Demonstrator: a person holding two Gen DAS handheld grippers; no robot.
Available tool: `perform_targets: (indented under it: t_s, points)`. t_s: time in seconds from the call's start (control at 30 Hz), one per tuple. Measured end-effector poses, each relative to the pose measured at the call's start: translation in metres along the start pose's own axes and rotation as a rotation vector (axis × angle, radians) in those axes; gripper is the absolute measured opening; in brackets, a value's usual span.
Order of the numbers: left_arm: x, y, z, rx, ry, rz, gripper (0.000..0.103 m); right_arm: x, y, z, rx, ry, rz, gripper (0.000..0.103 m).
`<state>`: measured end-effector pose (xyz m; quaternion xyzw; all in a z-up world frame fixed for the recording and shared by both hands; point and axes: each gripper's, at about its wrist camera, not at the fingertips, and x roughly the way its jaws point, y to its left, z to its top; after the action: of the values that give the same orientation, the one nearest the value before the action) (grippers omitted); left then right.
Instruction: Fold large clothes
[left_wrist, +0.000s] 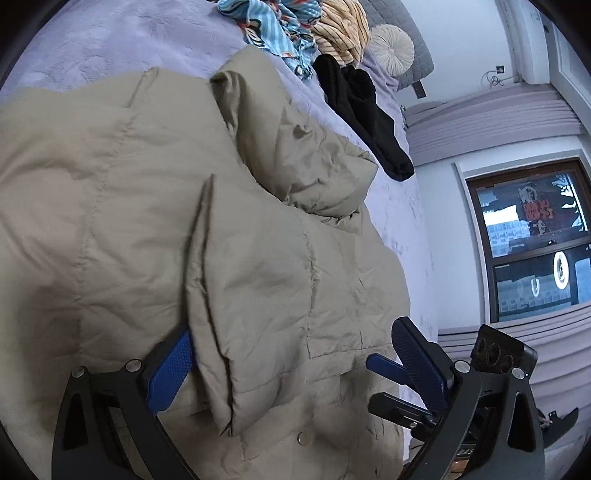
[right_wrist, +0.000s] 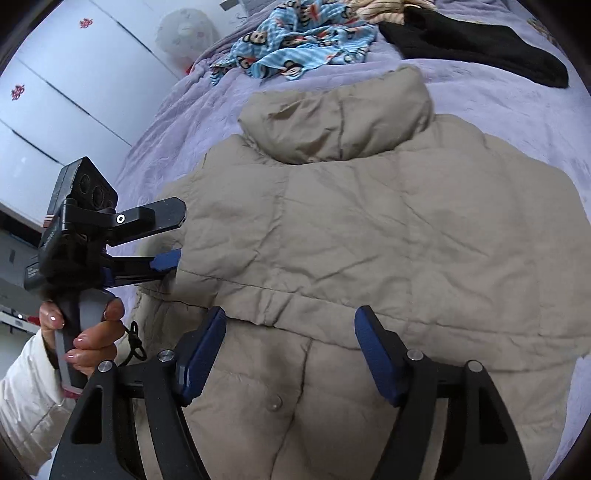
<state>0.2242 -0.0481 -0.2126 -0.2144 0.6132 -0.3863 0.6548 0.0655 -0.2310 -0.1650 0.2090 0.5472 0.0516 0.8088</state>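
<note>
text check | nothing readable tbh | window poster (left_wrist: 535, 210) lettering sideways and too blurry | gripper label (right_wrist: 35, 273) too small

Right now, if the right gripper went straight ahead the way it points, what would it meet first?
The right gripper, open, hangs over the beige jacket. Straight on it would probably meet the jacket's folded-over back panel, then its collar; how high it hangs above the fabric is unclear.

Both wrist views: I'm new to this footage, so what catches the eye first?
A big beige puffer jacket fills both views, spread on a lavender bedspread. Beyond its collar lie a blue monkey-print garment and a black garment. The right gripper hovers open over the jacket; the left gripper straddles a raised fold.
</note>
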Motion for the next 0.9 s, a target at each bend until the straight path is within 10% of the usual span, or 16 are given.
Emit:
perform_targets:
  t_s: [0.03, 0.1, 0.27, 0.6, 0.73, 0.9]
  points:
    - [0.005, -0.005, 0.0, 0.015, 0.007, 0.015, 0.08, -0.005, -0.007, -0.004, 0.028, -0.002, 0.022, 0.075]
    - [0.018, -0.013, 0.004, 0.028, 0.048, 0.042, 0.009, -0.011, -0.018, -0.011, 0.069, -0.006, 0.05, 0.075]
    - [-0.009, -0.057, 0.013, 0.128, -0.051, 0.009, 0.008, -0.007, -0.035, -0.025, 0.086, 0.018, 0.022, 0.03]
    - [-0.055, -0.064, 0.025, 0.142, -0.141, 0.028, 0.008, -0.033, -0.119, -0.004, 0.103, -0.159, -0.438, 0.027]
    - [-0.015, -0.018, 0.01, 0.093, -0.031, 0.12, 0.008, -0.041, -0.167, -0.005, 0.211, -0.148, -0.432, 0.001]
    - [0.013, 0.013, -0.003, 0.052, 0.003, 0.204, 0.009, -0.026, -0.174, -0.007, 0.183, -0.133, -0.466, 0.0]
